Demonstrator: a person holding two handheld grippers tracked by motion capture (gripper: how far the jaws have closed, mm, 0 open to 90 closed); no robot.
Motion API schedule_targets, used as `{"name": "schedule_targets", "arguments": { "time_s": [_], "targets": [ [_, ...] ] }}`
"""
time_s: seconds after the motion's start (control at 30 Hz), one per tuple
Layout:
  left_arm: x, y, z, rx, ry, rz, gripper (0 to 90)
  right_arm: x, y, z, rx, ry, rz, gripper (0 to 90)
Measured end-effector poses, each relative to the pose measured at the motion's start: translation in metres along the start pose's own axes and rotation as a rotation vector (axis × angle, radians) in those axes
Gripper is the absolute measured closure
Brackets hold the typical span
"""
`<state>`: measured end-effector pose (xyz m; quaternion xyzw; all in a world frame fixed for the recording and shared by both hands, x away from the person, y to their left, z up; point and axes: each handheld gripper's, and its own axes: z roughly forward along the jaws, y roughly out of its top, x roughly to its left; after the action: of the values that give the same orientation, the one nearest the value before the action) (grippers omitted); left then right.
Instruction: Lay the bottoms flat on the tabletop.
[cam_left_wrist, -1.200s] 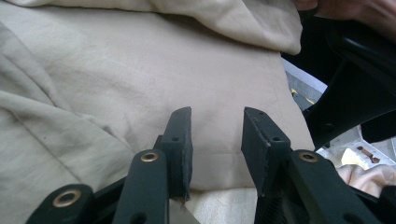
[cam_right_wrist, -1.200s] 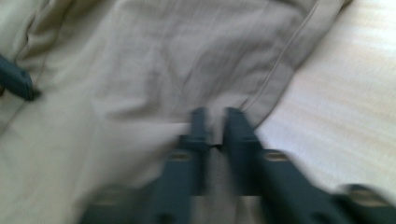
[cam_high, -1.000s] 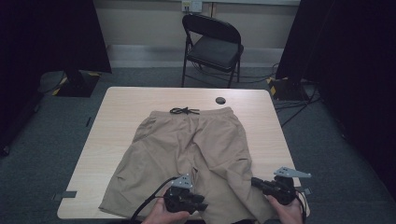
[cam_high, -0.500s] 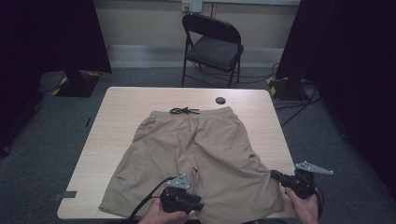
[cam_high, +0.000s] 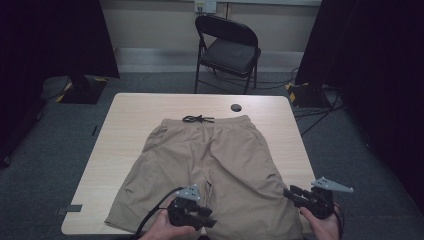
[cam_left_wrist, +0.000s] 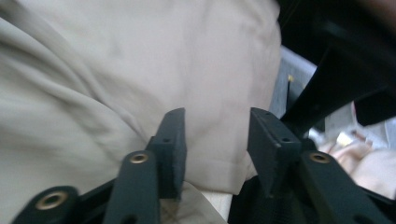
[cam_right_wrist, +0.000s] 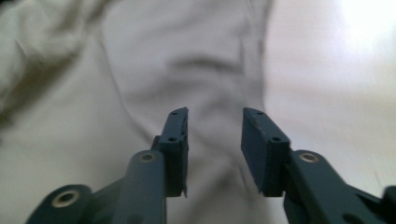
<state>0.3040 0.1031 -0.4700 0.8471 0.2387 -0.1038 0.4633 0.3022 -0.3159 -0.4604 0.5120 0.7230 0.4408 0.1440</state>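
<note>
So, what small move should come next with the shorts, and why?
Probably bring the right hand-held gripper back to the hem of the shorts and close. Both sets of jaws have just been opening; the right holds no cloth and sits off the right leg's edge.

Plain khaki shorts (cam_high: 210, 170) with a black drawstring (cam_high: 198, 119) lie at frame centre on a pale wood-grain table (cam_high: 135, 120); a black folding chair (cam_high: 227, 50) stands above, on grey carpet (cam_high: 50, 145)

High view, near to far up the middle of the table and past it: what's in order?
Shorts → black drawstring → round black hole in the table → folding chair → wall outlet.
</note>
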Motion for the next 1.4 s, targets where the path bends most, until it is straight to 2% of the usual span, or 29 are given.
{"name": "schedule_targets", "arguments": {
  "time_s": [0.03, 0.13, 0.2, 0.27, 0.33, 0.47, 0.53, 0.6, 0.63, 0.67, 0.77, 0.83, 0.9, 0.97, 1.03, 1.13, 1.17, 1.2, 1.23, 1.3, 1.4],
  "targets": [
    [0.003, 0.004, -0.010, -0.023, 0.012, -0.009, 54.0, 0.003, 0.007, 0.004, -0.010, 0.008, -0.013, 61.1],
    [0.018, 0.015, -0.042, -0.081, 0.090, -0.030, 52.7, 0.012, 0.028, 0.021, -0.019, 0.035, -0.030, 56.7],
    [0.031, 0.019, -0.058, -0.095, 0.140, -0.055, 52.1, 0.017, 0.042, 0.036, -0.023, 0.054, -0.035, 52.5],
    [0.044, 0.021, -0.070, -0.106, 0.163, -0.077, 51.1, 0.022, 0.054, 0.052, -0.018, 0.057, -0.046, 51.0],
    [0.062, 0.023, -0.082, -0.118, 0.205, -0.109, 50.4, 0.025, 0.064, 0.068, -0.016, 0.085, -0.045, 48.7],
    [0.092, 0.028, -0.097, -0.130, 0.266, -0.154, 50.0, 0.026, 0.084, 0.101, 0.024, 0.100, -0.050, 41.6],
    [0.104, 0.032, -0.104, -0.134, 0.292, -0.169, 49.8, 0.026, 0.092, 0.116, 0.046, 0.092, -0.058, 39.4],
    [0.120, 0.036, -0.112, -0.148, 0.325, -0.193, 49.4, 0.024, 0.097, 0.130, 0.058, 0.076, -0.050, 33.9],
    [0.126, 0.037, -0.113, -0.154, 0.336, -0.207, 49.3, 0.023, 0.100, 0.137, 0.080, 0.068, -0.040, 31.4],
    [0.134, 0.038, -0.116, -0.157, 0.354, -0.215, 49.3, 0.022, 0.102, 0.141, 0.083, 0.070, -0.037, 31.8],
    [0.158, 0.041, -0.119, -0.158, 0.408, -0.258, 49.1, 0.019, 0.101, 0.154, 0.073, 0.056, -0.023, 28.6],
    [0.174, 0.038, -0.117, -0.143, 0.409, -0.297, 48.8, 0.021, 0.099, 0.164, 0.120, 0.023, -0.021, 21.2],
    [0.183, 0.035, -0.112, -0.115, 0.443, -0.305, 48.9, 0.024, 0.096, 0.173, 0.153, -0.008, -0.028, 15.2],
    [0.188, 0.031, -0.107, -0.092, 0.452, -0.315, 49.1, 0.028, 0.094, 0.180, 0.162, -0.049, -0.056, 15.3],
    [0.192, 0.026, -0.103, -0.066, 0.484, -0.313, 48.4, 0.031, 0.093, 0.187, 0.184, -0.071, -0.077, 15.1],
    [0.200, 0.018, -0.097, -0.019, 0.524, -0.339, 42.4, 0.031, 0.095, 0.197, 0.184, -0.118, -0.105, 14.3],
    [0.201, 0.015, -0.098, -0.044, 0.522, -0.332, 41.8, 0.031, 0.096, 0.198, 0.184, -0.127, -0.110, 13.8],
    [0.203, 0.014, -0.098, -0.064, 0.520, -0.342, 42.2, 0.030, 0.097, 0.201, 0.183, -0.141, -0.122, 13.5],
    [0.203, 0.014, -0.098, -0.070, 0.530, -0.344, 42.2, 0.030, 0.098, 0.205, 0.180, -0.155, -0.139, 13.3],
    [0.204, 0.016, -0.096, -0.054, 0.565, -0.304, 43.1, 0.030, 0.101, 0.212, 0.176, -0.179, -0.175, 11.8],
    [0.208, 0.022, -0.093, -0.042, 0.602, -0.300, 43.2, 0.027, 0.107, 0.221, 0.163, -0.190, -0.170, 11.0]
  ]
}}
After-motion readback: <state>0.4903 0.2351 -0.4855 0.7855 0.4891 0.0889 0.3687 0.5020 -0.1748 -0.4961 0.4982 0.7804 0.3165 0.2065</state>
